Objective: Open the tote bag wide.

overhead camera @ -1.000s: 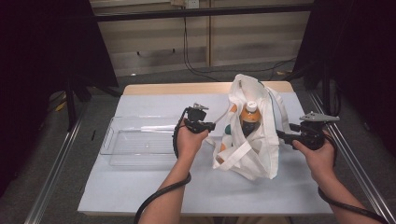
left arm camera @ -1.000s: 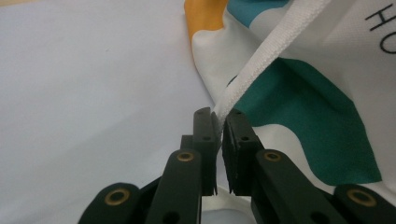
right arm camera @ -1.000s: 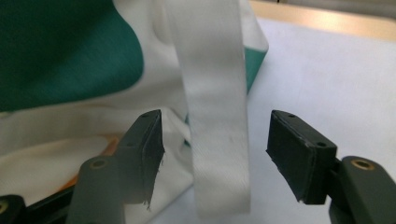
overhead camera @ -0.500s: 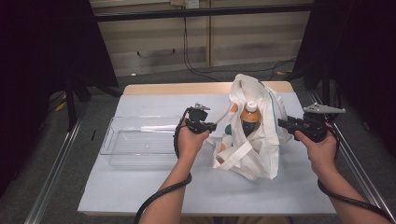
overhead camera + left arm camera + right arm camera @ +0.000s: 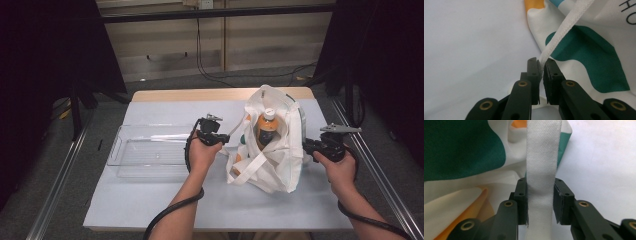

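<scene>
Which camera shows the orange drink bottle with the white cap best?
The high view: the orange drink bottle with the white cap stands upright inside the white cloth tote bag. Both gripper views show bag fabric and straps instead.

A counter [image 5: 150, 200] covered in a pale grey sheet stands in a dim room, its wooden edge showing at the far side. Grey carpet floor [image 5: 165, 82] lies beyond it. A beige panelled wall [image 5: 260, 45] runs behind, with black cables [image 5: 200, 50] hanging down. Dark curtains [image 5: 45, 60] flank both sides, and metal rails [image 5: 60, 185] run alongside.
</scene>
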### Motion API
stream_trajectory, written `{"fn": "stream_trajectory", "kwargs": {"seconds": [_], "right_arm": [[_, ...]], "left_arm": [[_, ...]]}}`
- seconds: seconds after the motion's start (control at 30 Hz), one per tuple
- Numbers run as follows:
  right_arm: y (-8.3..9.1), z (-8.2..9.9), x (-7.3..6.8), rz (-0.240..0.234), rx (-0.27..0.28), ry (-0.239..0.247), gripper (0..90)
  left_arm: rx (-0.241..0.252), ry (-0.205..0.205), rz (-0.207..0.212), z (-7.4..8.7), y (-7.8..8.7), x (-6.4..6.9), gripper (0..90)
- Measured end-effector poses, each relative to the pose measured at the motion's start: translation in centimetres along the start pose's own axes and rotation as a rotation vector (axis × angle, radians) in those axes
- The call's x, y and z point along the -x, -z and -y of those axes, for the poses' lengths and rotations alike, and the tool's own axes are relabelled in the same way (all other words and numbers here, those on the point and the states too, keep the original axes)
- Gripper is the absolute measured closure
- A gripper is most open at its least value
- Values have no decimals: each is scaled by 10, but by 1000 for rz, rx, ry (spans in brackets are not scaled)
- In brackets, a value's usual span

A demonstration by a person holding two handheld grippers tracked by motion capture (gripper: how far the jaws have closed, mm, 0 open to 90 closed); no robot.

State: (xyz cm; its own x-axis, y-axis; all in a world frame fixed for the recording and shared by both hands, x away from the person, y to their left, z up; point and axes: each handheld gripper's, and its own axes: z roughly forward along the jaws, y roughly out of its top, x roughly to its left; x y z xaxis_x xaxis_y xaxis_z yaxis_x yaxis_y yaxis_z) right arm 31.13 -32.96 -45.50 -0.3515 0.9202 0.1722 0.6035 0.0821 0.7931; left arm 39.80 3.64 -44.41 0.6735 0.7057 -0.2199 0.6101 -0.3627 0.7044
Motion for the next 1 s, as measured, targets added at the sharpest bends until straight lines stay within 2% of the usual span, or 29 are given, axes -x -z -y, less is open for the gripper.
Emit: {"fn": "stream_trajectory", "kwargs": {"seconds": [0.2, 0.3, 0.37, 0.43, 0.5, 0.53, 0.6, 0.67, 0.73, 0.77, 0.8, 0.9, 1.0], "right_arm": [[-1, 4, 2, -4, 8, -6, 686], [1, 2, 2, -5, 16, -4, 685], [2, 0, 1, 1, 12, 4, 685], [1, -1, 1, 0, 11, 4, 685], [1, -2, 1, -1, 15, 0, 685], [1, -2, 1, -1, 15, 0, 685], [1, -1, 0, -2, 14, -1, 685], [1, -2, 0, -3, 13, 2, 685], [2, -2, 0, -3, 11, 4, 685], [2, -3, -1, -5, 11, 4, 684], [2, -3, -1, -5, 11, 4, 684], [1, -3, -1, -6, 10, 6, 684], [1, -2, -1, -5, 8, 2, 684]], "left_arm": [[8, -3, 13, -1, 1, 0, 807], [44, 11, 28, -4, 2, 3, 747], [56, 3, 27, -8, 3, 5, 672], [69, -6, 32, -13, 4, 7, 662], [81, -25, 34, -20, 5, 10, 608], [98, -20, 33, -22, 4, 12, 608], [107, -49, 39, -30, 6, 14, 595], [128, -56, 39, -36, 7, 17, 582], [133, -72, 46, -41, 7, 20, 589], [139, -67, 44, -42, 7, 22, 646], [140, -68, 46, -43, 7, 23, 646], [88, -37, 52, -40, 4, 23, 807], [69, -10, 64, -29, -1, 20, 836]]}}
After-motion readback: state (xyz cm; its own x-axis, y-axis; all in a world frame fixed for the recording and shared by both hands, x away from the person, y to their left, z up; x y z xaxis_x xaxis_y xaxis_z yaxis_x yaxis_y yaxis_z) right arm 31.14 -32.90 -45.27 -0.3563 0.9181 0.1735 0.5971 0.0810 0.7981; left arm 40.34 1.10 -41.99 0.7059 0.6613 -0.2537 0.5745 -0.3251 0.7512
